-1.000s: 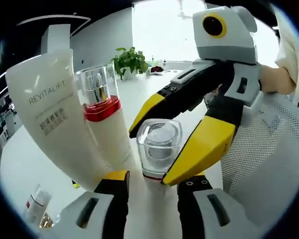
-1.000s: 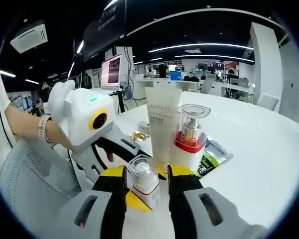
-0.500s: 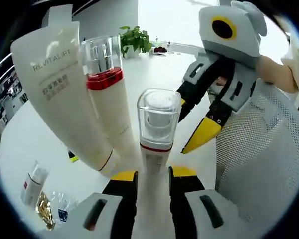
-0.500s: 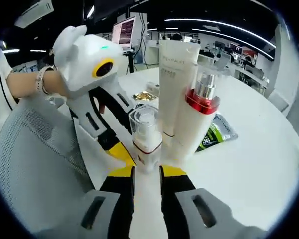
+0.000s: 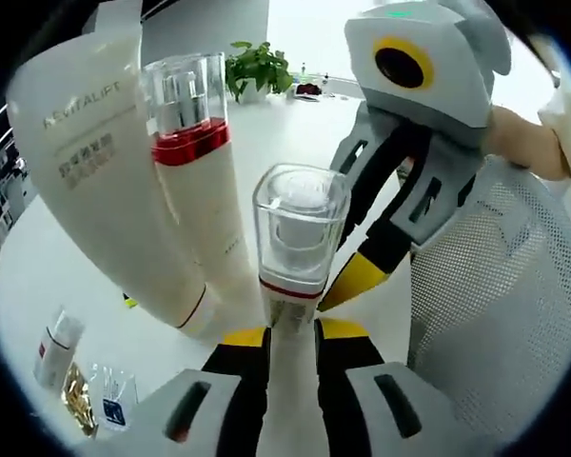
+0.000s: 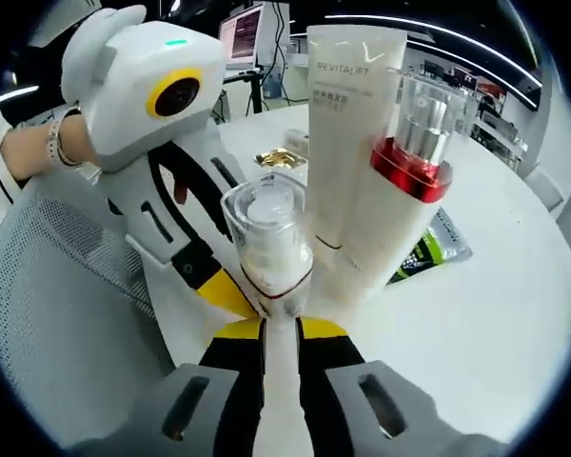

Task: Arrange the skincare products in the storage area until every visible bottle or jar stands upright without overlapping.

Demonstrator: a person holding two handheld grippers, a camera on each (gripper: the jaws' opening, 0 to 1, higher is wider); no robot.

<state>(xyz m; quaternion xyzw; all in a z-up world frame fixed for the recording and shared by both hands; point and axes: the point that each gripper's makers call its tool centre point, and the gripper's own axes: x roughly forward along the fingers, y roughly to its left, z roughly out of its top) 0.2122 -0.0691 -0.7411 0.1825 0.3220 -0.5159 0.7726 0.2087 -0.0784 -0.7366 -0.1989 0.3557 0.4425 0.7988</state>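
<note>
Jaws of both hand-held grippers closer around clear-capped bottle (image 5: 293, 249) now.

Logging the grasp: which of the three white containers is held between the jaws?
The small bottle with the square clear cap, clamped low on its body. The taller red-collared pump bottle and the REVITALIFT tube stand free behind it.

My left gripper (image 5: 291, 335) has its yellow-tipped jaws drawn close together, pinching the base of the small clear-capped bottle (image 5: 295, 249) between them. My right gripper (image 6: 281, 333) does the same from the opposite side, jaws nearly parallel and pressed against that bottle's lower body (both clamp it at once). In the left gripper view the right gripper reaches in from the upper right, angled downward, with my hand (image 5: 528, 152) behind it; my wrist (image 6: 38, 152) trails the left gripper in the right gripper view.
</note>
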